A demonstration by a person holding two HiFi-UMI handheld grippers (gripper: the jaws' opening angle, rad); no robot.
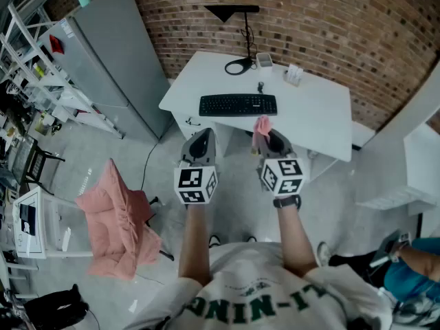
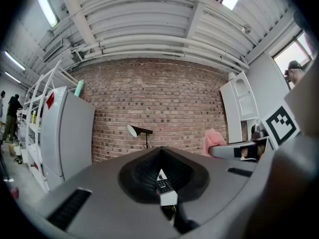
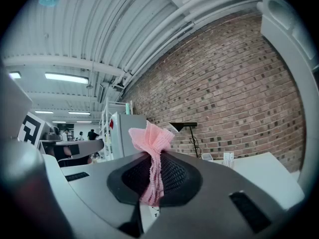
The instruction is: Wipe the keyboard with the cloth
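Head view: brick-walled room; white worktop (image 1: pixel 316 115) carrying keyboard (image 1: pixel 238 104); both tools held short of it.
Left gripper view: left tool (image 2: pixel 162 158), jaws together, empty.
Right gripper view: right tool (image 3: pixel 152 178), clamped on pink cloth (image 3: pixel 149 136).
Wiping judged not yet begun.

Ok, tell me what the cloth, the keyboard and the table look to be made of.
Cloth: pink textile, matte, with a fine open grid like a waffle weave or knit; it bunches softly.
Keyboard: black, matte, probably plastic, judging by its rows of moulded keys.
Table: white, smooth, even top with little glare, likely laminate or painted board; the pictures cannot settle which.
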